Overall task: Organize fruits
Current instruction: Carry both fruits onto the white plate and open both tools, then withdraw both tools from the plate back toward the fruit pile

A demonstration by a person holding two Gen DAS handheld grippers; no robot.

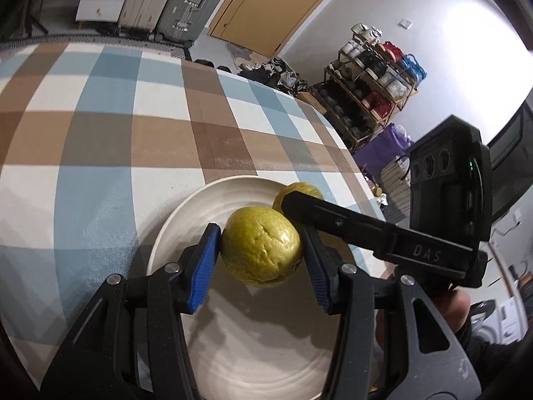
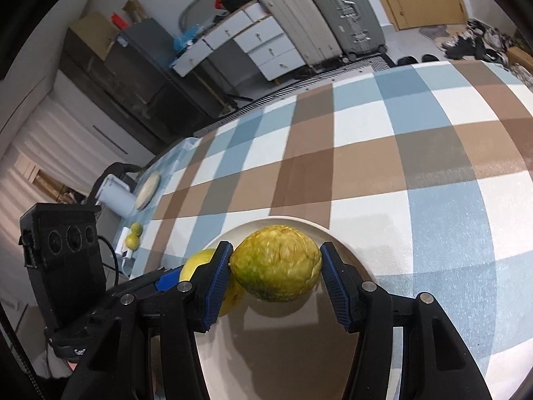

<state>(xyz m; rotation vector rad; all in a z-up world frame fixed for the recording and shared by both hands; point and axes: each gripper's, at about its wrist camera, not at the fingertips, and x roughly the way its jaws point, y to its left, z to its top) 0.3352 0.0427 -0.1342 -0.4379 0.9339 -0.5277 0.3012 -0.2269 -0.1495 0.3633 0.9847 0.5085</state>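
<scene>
In the left wrist view my left gripper (image 1: 261,253) is shut on a yellow-green fruit (image 1: 261,250) and holds it over a white plate (image 1: 200,206). My right gripper crosses in from the right, its black finger (image 1: 333,216) against a second fruit (image 1: 301,190) behind. In the right wrist view my right gripper (image 2: 275,268) is shut on a rough yellow-green fruit (image 2: 276,263) above the same plate (image 2: 336,243). The left gripper's fruit (image 2: 200,260) shows just left of it, partly hidden.
The plate sits on a blue, brown and white checked tablecloth (image 1: 133,116). At the table's far left end are two small green fruits (image 2: 133,235), a white container (image 2: 116,196) and a flat plate (image 2: 148,190). Suitcases, drawers and a shelf stand beyond.
</scene>
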